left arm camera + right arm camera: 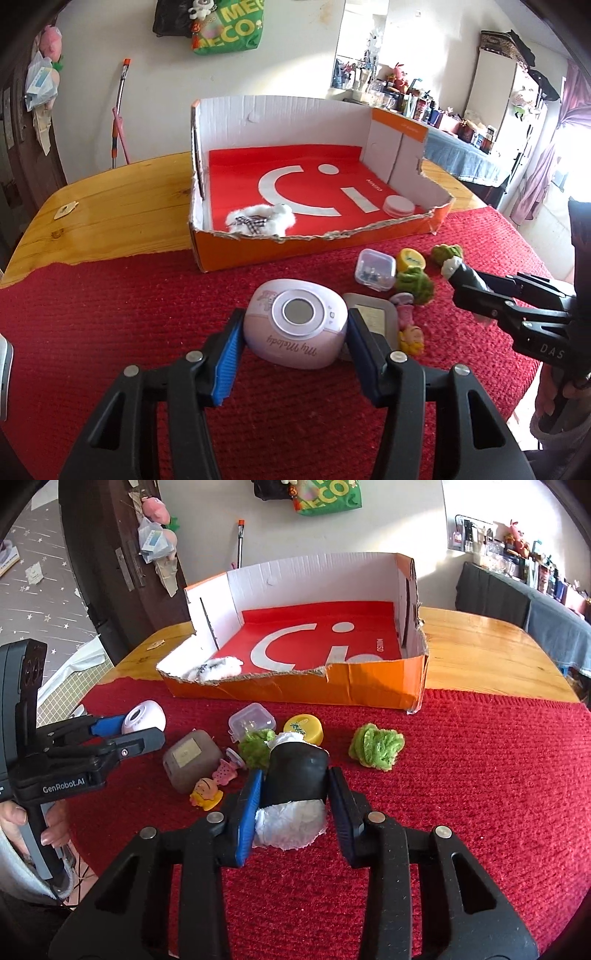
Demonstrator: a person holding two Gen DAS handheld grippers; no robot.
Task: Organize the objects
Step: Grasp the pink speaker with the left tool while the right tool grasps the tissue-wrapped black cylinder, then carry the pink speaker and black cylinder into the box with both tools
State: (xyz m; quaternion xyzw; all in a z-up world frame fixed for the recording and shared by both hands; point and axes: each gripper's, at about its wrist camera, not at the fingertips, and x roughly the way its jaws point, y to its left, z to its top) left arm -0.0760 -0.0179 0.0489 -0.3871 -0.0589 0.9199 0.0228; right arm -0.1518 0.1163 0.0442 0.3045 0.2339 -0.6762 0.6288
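Red knitted cloth (pixel 110 314) covers the near half of a glossy wooden table (pixel 122 192), and at the far side of it, ahead of both tongs, sits a cut-down orange cardboard box (pixel 332 243) with a red printed floor and ragged torn edges.

Progress-wise I'd call it early days. Only two things are in the box so far: a fluffy white plush (pixel 262 219) with a checked bow in its near-left corner, and a small flat white disc (pixel 399 205) near the right edge.

Both tongs have something right now. The left tongs (pixel 295 339) are closed about halfway onto a smooth, rounded pink plastic gadget (pixel 295 328) with a round lens-like window, pads pressing its sides. The right tongs (pixel 295 794) are pinched nearly shut on a black cylinder (pixel 297 775) with crinkly white paper (pixel 288 827) poking out of both ends.

Left to sort, between the two tongs and the box: a clear plastic hinged case (pixel 252 718), a yellow round lid-like thing (pixel 303 728), two fuzzy green yarn puffs (pixel 376 747), a flat grey tin (pixel 190 758), and two little rubbery figures (pixel 214 786), pink and yellow.
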